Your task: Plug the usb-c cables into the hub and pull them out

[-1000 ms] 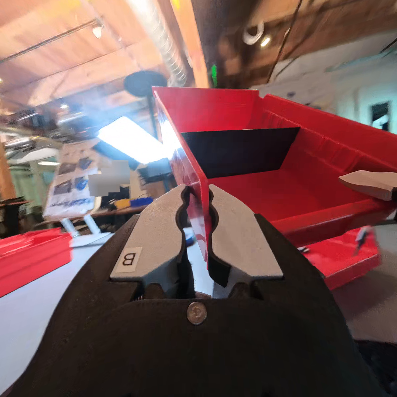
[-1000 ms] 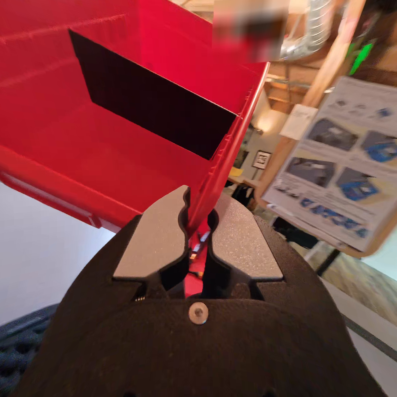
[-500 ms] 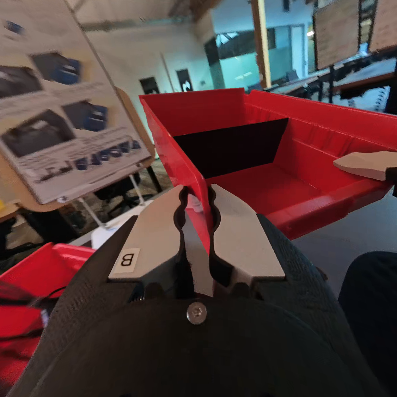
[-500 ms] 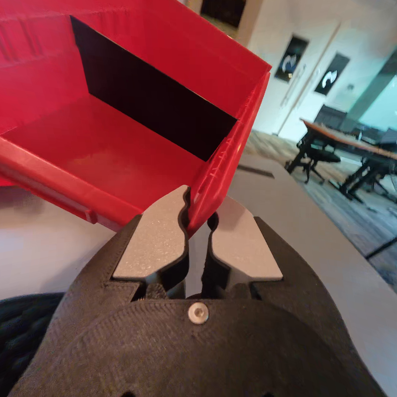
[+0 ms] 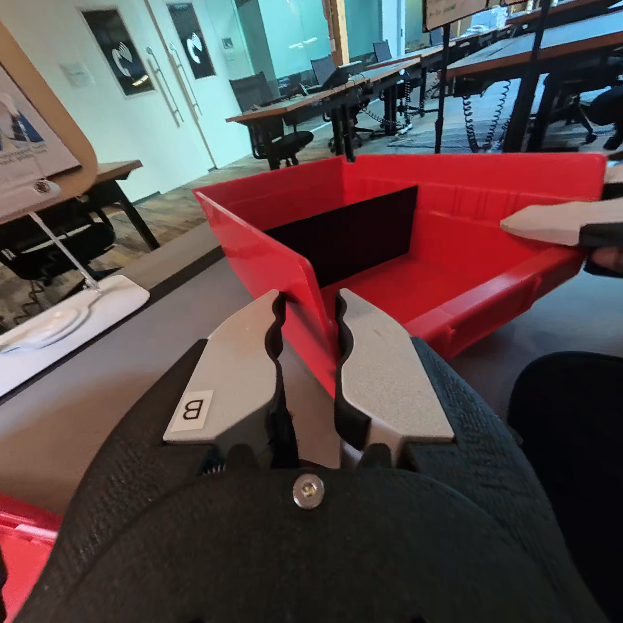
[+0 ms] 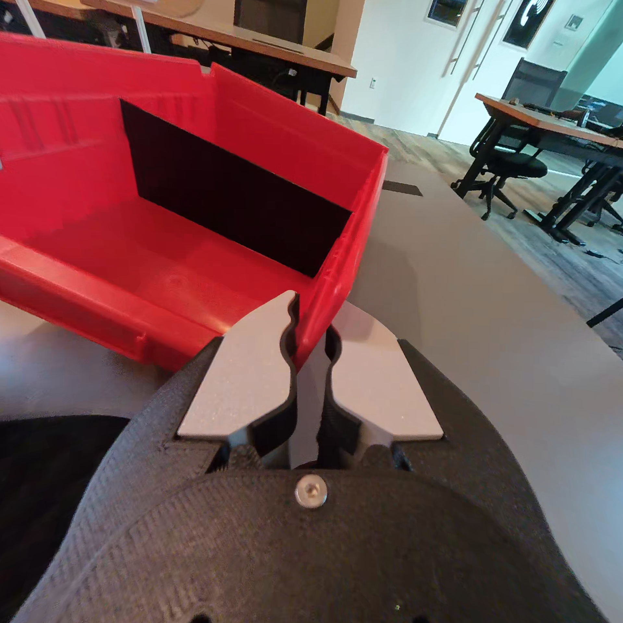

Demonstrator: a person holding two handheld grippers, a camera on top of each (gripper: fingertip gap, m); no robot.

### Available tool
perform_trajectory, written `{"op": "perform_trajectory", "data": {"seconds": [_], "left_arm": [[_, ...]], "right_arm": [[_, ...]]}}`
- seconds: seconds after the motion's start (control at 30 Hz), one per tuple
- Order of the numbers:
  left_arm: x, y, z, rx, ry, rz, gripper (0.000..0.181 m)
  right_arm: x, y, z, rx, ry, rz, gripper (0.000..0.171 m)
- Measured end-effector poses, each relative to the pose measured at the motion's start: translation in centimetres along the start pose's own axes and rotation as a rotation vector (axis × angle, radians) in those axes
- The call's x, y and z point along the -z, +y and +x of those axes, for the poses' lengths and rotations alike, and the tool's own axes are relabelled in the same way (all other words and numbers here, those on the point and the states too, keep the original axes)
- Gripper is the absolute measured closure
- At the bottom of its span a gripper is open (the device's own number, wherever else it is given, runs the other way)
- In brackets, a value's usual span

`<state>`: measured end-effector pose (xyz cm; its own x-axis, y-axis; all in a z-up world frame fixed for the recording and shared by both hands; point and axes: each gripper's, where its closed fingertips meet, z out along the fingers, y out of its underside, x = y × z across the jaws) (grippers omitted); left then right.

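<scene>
One grey table top (image 6: pixel 472 303), the largest item, ran from the lower left toward 1 o'clock in the right wrist view, bare along the bin's right flank and ending at an edge that dropped to the floor at 3 o'clock. One red bin (image 5: pixel 472 296), open-topped and empty where its floor showed, was carried between the two tools, its underside seemingly just above or barely on the surface, which cannot be told for certain. One black divider (image 5: pixel 340 232) stood upright across the bin's interior at 12 o'clock from the left tool. One left gripper (image 5: pixel 308 340) was closed across the bin's near left side wall, one finger outside and one inside, a hold judged suited to lifting a thin rim without tipping. One right gripper (image 6: pixel 312 332) pinched the opposite side wall likewise, and its grey finger also appeared at 3 o'clock in the left wrist view; the paired grip probably kept the bin level. One second red bin (image 5: pixel 20 553), corner only, sat at 8 o'clock of the left wrist view. One white stand base (image 5: pixel 67 313) lay at 9 o'clock, well apart from the carried bin. Zero usb-c cables and zero hubs were visible in either view; their whereabouts cannot be told, and plugging appeared not yet begun.
</scene>
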<state>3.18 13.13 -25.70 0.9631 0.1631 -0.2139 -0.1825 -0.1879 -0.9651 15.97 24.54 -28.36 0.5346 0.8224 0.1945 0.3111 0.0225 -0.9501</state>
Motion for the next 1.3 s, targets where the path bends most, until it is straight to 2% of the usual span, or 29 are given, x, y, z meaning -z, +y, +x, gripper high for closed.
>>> {"op": "perform_trajectory", "data": {"seconds": [0.07,0.13,0.2,0.3,0.37,0.4,0.47,0.57,0.63,0.73,0.83,0.93,1.03,1.1,1.17,1.3], "left_arm": [[0.3,0.0,0.6,0.021,0.066,0.014,0.141],[1.0,-0.5,0.9,0.051,0.109,-0.002,0.118],[2.6,-2.1,0.6,0.065,0.12,0.028,0.105],[6.8,-4.0,-0.2,0.059,0.117,0.066,0.098],[10.1,-3.7,-1.4,0.023,0.071,0.046,0.098],[11.7,-2.8,-2.1,-0.011,0.043,0.006,0.099],[14.5,-0.4,-4.2,-0.078,-0.048,-0.099,0.1],[17.1,4.7,-6.0,-0.12,-0.052,-0.333,0.103],[17.7,7.4,-6.3,-0.127,-0.025,-0.451,0.104],[17.1,10.3,-6.8,-0.187,-0.015,-0.584,0.105],[16.5,12.3,-7.9,-0.242,-0.025,-0.676,0.134],[16.4,12.5,-8.9,-0.228,-0.048,-0.682,0.15],[17.2,12.3,-9.7,-0.277,-0.068,-0.679,0.151],[18.1,11.8,-10.1,-0.347,-0.099,-0.661,0.147],[18.8,11.2,-9.8,-0.343,-0.094,-0.628,0.135],[19.4,10.0,-10.2,-0.19,-0.055,-0.579,0.129]], "right_arm": [[0.0,-0.1,0.0,-0.006,-0.025,0.007,0.158],[0.1,-0.4,-0.1,-0.018,-0.057,0.03,0.154],[0.9,-1.7,0.6,-0.062,-0.063,0.105,0.133],[2.9,-5.1,1.0,-0.095,-0.144,0.292,0.097],[4.5,-7.5,0.1,-0.07,-0.24,0.409,0.078],[5.4,-8.4,-1.0,-0.029,-0.303,0.454,0.074],[6.5,-8.5,-4.3,0.121,-0.468,0.402,0.086],[5.9,-4.9,-8.9,0.397,-0.64,0.099,0.087],[4.3,-2.5,-10.2,0.592,-0.635,-0.057,0.087],[2.2,0.3,-12.3,0.751,-0.664,-0.211,0.089],[0.4,2.3,-12.3,0.906,-0.604,-0.312,0.097],[-0.6,3.3,-11.2,1.016,-0.537,-0.366,0.119],[-0.2,4.0,-11.0,1.032,-0.586,-0.394,0.136],[-0.1,4.1,-10.7,1.042,-0.59,-0.383,0.137],[0.0,4.2,-10.5,1.053,-0.584,-0.378,0.137],[-0.1,4.1,-10.5,1.05,-0.586,-0.37,0.135]]}}
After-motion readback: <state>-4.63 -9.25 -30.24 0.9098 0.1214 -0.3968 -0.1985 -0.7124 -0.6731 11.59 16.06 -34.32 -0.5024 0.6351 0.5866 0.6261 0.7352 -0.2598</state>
